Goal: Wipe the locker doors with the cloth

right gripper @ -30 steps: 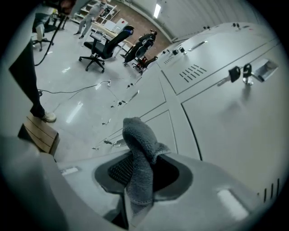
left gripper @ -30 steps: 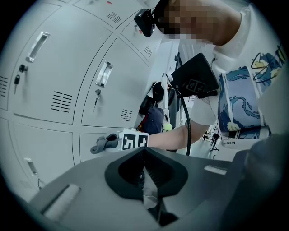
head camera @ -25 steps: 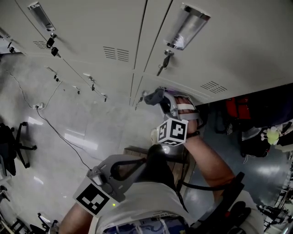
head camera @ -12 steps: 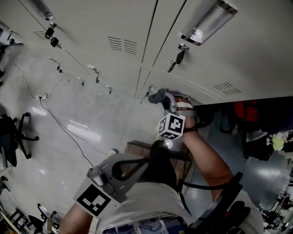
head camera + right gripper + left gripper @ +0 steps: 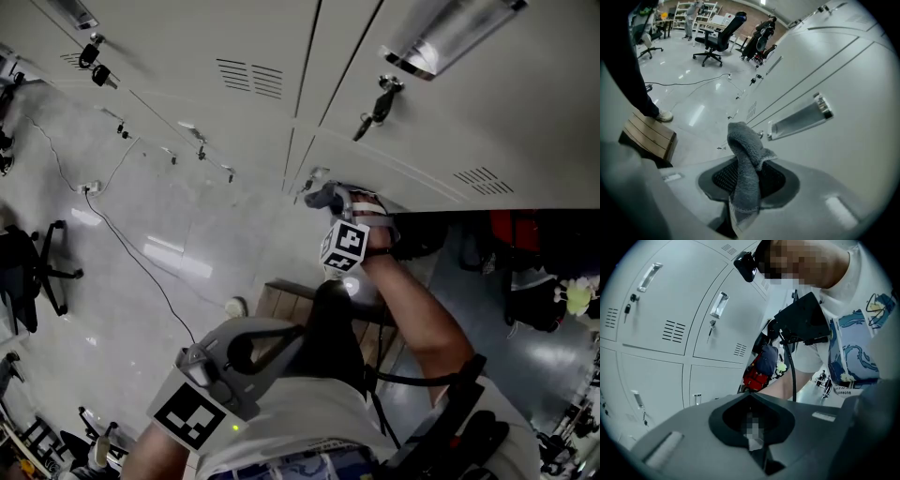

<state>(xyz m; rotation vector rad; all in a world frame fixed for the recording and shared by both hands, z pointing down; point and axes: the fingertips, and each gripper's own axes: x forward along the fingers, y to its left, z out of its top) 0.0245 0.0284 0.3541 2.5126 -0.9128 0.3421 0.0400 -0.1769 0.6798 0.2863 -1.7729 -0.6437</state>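
One grey cloth (image 5: 744, 165) juts lengthwise from the right hand-held gripper (image 5: 321, 198).

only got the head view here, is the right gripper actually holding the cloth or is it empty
observer: Holding it. The right gripper is shut on a grey cloth that sticks up past its jaws.
operator: ok and the left one
observer: The left gripper is shut, with nothing between its jaws.
operator: whats next to the cloth
observer: A metal locker handle on the door, just right of the cloth. Whether the cloth touches the door can't be judged.
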